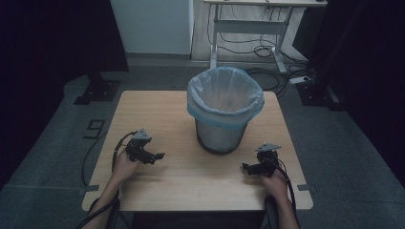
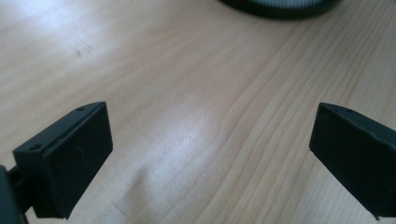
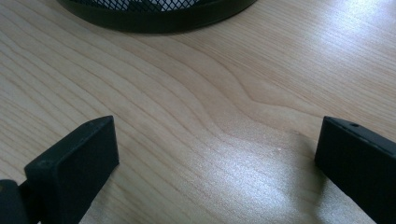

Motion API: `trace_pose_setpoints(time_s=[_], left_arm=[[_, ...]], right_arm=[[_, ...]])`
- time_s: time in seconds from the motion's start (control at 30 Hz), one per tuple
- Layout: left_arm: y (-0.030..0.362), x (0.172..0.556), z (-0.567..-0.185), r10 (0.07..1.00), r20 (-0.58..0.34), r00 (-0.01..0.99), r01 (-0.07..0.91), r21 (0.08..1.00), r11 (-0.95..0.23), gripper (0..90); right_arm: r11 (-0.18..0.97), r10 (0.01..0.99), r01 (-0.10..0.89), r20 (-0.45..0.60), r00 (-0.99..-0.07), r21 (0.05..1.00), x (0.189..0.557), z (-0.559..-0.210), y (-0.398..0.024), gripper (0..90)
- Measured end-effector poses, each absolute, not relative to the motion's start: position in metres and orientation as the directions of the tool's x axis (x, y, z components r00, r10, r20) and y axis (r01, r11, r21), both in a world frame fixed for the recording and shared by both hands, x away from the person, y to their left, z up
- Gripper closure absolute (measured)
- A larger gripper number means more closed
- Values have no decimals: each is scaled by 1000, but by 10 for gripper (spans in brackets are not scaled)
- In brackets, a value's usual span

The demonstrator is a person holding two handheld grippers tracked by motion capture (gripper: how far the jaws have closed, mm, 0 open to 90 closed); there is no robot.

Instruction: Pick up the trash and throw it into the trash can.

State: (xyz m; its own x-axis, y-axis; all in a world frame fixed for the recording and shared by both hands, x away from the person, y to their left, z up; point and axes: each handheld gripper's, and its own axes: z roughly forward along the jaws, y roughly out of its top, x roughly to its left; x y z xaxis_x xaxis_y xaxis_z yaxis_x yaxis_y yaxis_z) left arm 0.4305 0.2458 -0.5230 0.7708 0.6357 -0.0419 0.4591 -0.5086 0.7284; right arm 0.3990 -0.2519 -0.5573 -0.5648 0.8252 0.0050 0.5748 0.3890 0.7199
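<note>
A black mesh waste bin lined with a pale blue plastic bag stands upright at the middle back of the wooden table. My left gripper rests low over the table left of the bin, held by a hand, jaws wide apart and empty. To the right of the bin my right gripper is open too, nothing between its jaws. The bin's black base rim shows at the top of the right gripper view, and its edge at the top of the left gripper view.
Beyond the table stands a white desk frame with tangled cables and a power strip on the grey floor. Dark curtains hang at both sides. A black stand base sits off the table's far left corner.
</note>
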Motion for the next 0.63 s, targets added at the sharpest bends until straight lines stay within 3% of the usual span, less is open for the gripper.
trace_pose_setpoints(time_s=[0.33,0.63], left_arm=[[237,425,-548,629,2,777,473,658,-586,0],[234,423,-549,636,-4,772,481,658,-580,0]], right_arm=[[388,826,575,5,-563,720,399,-557,-252,0],[387,827,576,5,-562,720,399,-557,-252,0]])
